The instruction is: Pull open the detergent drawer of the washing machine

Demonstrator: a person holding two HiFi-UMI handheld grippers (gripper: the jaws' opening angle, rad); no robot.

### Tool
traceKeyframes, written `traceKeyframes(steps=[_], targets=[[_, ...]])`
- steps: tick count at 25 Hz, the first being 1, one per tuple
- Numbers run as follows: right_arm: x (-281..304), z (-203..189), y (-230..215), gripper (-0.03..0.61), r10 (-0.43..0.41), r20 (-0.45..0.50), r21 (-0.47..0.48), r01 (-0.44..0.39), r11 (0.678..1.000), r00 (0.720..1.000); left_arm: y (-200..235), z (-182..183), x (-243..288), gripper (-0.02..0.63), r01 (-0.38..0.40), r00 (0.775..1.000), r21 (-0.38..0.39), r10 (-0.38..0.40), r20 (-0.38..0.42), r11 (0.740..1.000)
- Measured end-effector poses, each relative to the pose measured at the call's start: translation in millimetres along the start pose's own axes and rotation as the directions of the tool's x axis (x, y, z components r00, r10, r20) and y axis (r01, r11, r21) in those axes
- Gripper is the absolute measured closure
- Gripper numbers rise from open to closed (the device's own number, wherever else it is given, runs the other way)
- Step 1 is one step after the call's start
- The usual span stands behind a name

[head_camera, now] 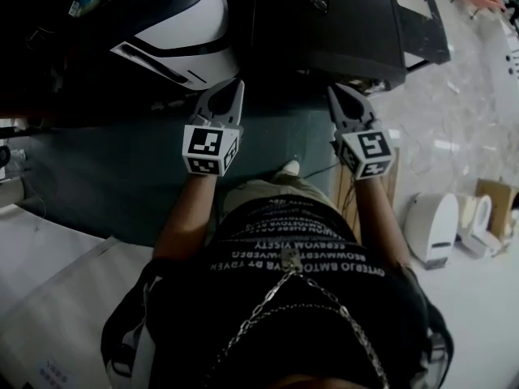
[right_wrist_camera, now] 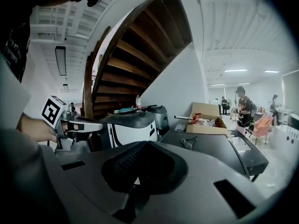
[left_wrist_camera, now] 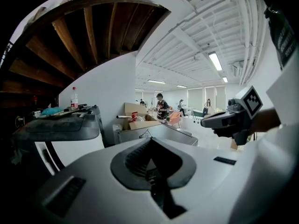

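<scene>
The left claw (head_camera: 233, 91) and the right claw (head_camera: 338, 97), both closed and empty, point forward side by side, seemingly readied for the approach, while the white washing machine (head_camera: 182, 27) stands ahead-left, its detergent drawer not yet reached nor clearly distinguishable.

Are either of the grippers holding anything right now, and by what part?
Nothing is held. The left gripper and the right gripper both have their jaws shut together, with nothing between them.
</scene>
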State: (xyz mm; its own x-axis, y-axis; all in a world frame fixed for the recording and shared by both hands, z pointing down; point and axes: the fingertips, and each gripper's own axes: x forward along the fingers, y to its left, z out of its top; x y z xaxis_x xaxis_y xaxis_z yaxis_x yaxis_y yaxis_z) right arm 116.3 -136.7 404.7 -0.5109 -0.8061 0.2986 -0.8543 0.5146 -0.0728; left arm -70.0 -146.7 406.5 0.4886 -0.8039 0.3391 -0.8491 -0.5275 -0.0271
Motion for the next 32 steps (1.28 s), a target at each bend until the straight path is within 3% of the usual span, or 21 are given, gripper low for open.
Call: traceKeyframes(steps=[7, 13, 25, 32], targets=[[22.4, -26.0, -10.3, 0.576, 0.054, -0.063, 0.001, -0.054, 0.999, 0.997, -2.4, -32.7, 13.9, 0.611, -0.016, 0.998, -0.004, 0.016, -0.068, 1.000], [41.0, -67.7, -11.2, 0.577, 0.089, -0.182, 0.053, -0.081, 0.995, 0.979, 9.6, -60.9, 21.5, 0.611, -0.040, 0.991, -0.008, 0.038, -0.129, 0.999], [94.4, -124.9, -34.3, 0.576, 0.029, -0.285, 0.082, -0.005, 0.997, 0.958, 49.6, -105.8, 81.7, 0.611, 0.005, 0.980, -0.034, -0.012, -0.198, 0.999], [128.3, -166.8, -38.3, 0.575, 0.045, -0.375, 0.090, -0.012, 0.996, 0.926, 63.5, -141.6, 124.1, 0.611, 0.030, 0.964, -0.046, -0.041, -0.264, 0.998]])
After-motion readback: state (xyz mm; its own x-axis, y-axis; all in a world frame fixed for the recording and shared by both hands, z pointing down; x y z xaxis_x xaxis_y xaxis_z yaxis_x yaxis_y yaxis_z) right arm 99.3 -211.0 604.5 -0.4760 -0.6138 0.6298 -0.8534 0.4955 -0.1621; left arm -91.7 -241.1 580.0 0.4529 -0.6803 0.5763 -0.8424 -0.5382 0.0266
